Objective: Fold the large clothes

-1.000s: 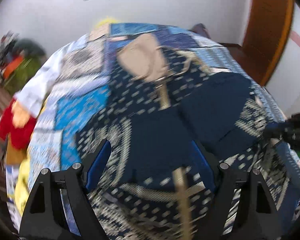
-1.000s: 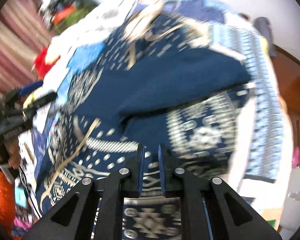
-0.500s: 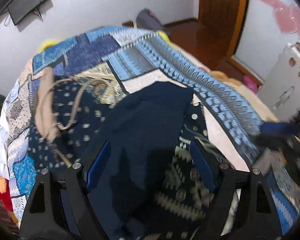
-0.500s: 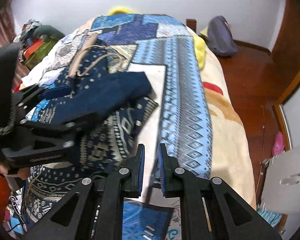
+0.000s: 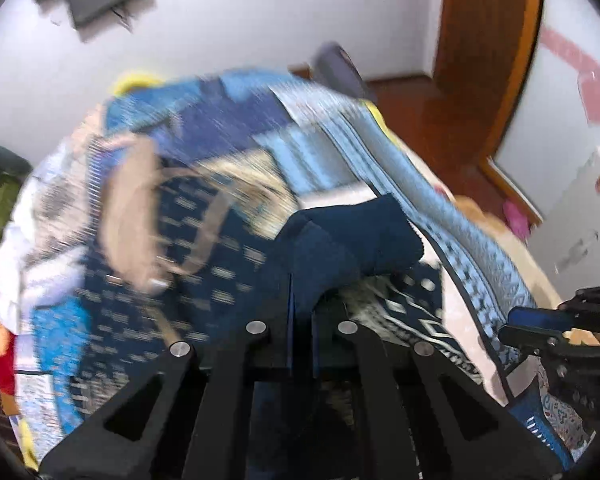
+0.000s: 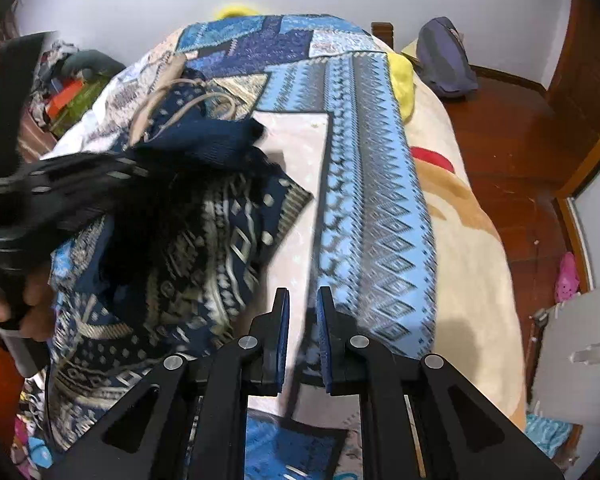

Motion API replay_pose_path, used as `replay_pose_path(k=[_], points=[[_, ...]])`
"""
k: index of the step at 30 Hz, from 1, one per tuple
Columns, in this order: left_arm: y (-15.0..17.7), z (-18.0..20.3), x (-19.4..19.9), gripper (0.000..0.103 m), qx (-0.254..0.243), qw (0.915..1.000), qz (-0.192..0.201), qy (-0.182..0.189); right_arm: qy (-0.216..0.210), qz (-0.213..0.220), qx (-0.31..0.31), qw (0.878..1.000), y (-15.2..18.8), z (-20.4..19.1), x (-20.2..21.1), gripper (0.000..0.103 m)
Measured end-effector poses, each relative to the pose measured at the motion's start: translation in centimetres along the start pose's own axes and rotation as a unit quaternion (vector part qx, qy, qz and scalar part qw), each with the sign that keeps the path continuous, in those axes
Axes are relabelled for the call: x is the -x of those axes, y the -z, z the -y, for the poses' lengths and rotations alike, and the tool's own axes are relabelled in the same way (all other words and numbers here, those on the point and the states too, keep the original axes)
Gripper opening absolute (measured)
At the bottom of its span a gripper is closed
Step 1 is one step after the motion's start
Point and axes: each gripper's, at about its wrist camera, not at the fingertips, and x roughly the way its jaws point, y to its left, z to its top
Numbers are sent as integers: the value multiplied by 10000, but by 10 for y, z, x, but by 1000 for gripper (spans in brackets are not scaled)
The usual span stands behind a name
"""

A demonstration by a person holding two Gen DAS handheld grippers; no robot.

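A large navy garment with a white and beige pattern (image 6: 220, 236) lies crumpled on the bed, a plain navy fold (image 5: 352, 236) turned over on top. My left gripper (image 5: 302, 296) is closing on that plain navy fold, which bunches up between the pads. In the right wrist view it shows as a blurred black frame (image 6: 100, 172) at the left, with a hand (image 6: 4, 304) behind it. My right gripper (image 6: 302, 308) is shut over the pale patch of the quilt, to the right of the garment. I make out nothing between its pads. It also shows at the left wrist view's right edge (image 5: 532, 326).
A blue patchwork quilt (image 6: 372, 200) covers the bed. A beige pouch with cords (image 5: 132, 208) lies on the garment's far end. A yellow cushion (image 6: 404, 76), a purple bag (image 6: 444, 60) on the wooden floor, a white cabinet (image 6: 580, 348) and a clothes pile (image 6: 72, 92) surround the bed.
My left gripper went from wide open to shut on the plain navy fold. The right gripper, shut throughout, moved off the patterned garment to the quilt at its right.
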Motion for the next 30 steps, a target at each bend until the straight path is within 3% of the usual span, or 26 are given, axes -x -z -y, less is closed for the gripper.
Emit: replay_pose_path(k=[4,8,13,17,19,23,30], points=[[1,-63,40,7,463,9982,337,-200,-234,165,-74,9996,-15,-15,5,10],[22,-125,66,7,794,9944,489,-507,-185,299,37,9994,-30,-36,7,10],[68,-180,65,7,1045,9919,274,-667,121,236,328,9991,-38,-66,-12,10],[115,-203,41,7,1159,9906,-160,-715,542,-242,721,9956,-27,-88,-56,10],[141,-214,22,7,1308,9884,-461,-615,845,-427,992,9905,-17,-96,-77,10],[188,-231,-4,8,1765,9805,-835,-231,1558,-135,1609,9745,-3,-111,-79,10],[238,-237,-20,17,2365,9660,-1004,287,2232,-60,1915,9558,11,-110,-76,10]])
